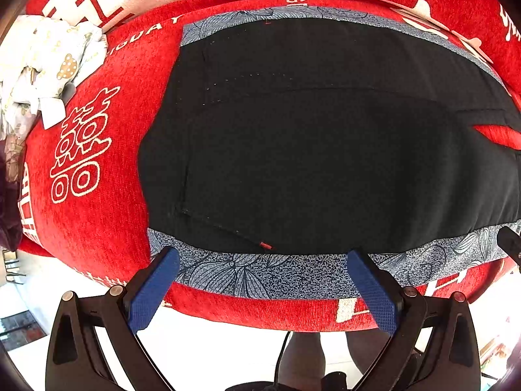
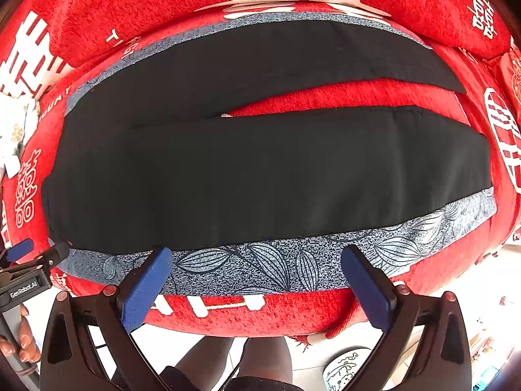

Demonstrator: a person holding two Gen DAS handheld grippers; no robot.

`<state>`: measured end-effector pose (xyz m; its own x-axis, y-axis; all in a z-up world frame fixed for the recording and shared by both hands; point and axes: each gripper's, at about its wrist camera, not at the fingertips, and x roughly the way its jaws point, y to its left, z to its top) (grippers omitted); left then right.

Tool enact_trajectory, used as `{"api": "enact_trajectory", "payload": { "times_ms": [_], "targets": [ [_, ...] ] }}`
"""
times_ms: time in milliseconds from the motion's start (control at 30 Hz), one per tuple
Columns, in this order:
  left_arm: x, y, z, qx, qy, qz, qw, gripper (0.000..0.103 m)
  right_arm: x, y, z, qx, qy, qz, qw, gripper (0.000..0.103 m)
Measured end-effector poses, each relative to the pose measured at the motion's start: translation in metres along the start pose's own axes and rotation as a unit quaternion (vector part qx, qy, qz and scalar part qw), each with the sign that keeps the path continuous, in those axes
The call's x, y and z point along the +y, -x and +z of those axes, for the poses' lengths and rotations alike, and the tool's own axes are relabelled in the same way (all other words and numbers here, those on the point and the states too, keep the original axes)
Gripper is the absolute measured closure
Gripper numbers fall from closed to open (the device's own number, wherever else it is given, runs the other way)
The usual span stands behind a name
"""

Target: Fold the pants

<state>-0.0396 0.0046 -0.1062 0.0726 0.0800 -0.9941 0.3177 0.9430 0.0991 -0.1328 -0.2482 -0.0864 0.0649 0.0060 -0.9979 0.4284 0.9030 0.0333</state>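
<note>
A big red sofa cover (image 1: 97,221) with white letters lies under everything. On it the black pants (image 2: 228,176) lie flat, long way running left to right, waist at the left, two legs apart toward the right. Their blue leafy side band (image 2: 260,267) is the near edge, just ahead of both grippers. The left gripper (image 1: 263,254) sits by the waist, the right gripper (image 2: 257,251) by the leg. Both jaws are spread wide, holding nothing.

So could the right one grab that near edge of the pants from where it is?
Probably yes. The right gripper has its jaws wide open just above the patterned side stripe along the near edge of the pants. Nothing lies between them, and the left gripper stays off to the side.
</note>
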Motion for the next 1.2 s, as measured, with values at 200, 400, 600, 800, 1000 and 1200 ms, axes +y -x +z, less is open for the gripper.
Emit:
{"api": "enact_trajectory", "payload": {
  "times_ms": [200,400,600,800,1000,1200],
  "targets": [
    [0.002,0.001,-0.001,-0.001,0.011,-0.006,0.9999,0.0,0.001,0.0,0.004,-0.003,0.002,0.002,1.0,0.0],
    [0.033,0.006,-0.005,-0.035,0.051,-0.11,0.992,0.0,-0.01,0.002,0.007,-0.013,-0.025,0.125,0.992,0.0],
    [0.1,-0.031,-0.044,-0.021,0.154,-0.258,0.9534,0.0,-0.042,-0.038,-0.021,0.055,-0.093,0.335,0.936,0.024],
    [0.127,-0.082,-0.082,0.018,0.25,-0.305,0.919,0.0,-0.053,-0.088,-0.051,0.102,-0.135,0.413,0.895,0.024],
    [0.121,-0.077,-0.064,-0.014,0.246,-0.32,0.9149,0.0,-0.044,-0.095,-0.041,0.086,-0.149,0.453,0.875,0.024],
    [0.118,-0.073,-0.044,-0.026,0.256,-0.324,0.9104,0.001,-0.038,-0.097,-0.035,0.074,-0.15,0.471,0.866,0.024]
  ]
}}
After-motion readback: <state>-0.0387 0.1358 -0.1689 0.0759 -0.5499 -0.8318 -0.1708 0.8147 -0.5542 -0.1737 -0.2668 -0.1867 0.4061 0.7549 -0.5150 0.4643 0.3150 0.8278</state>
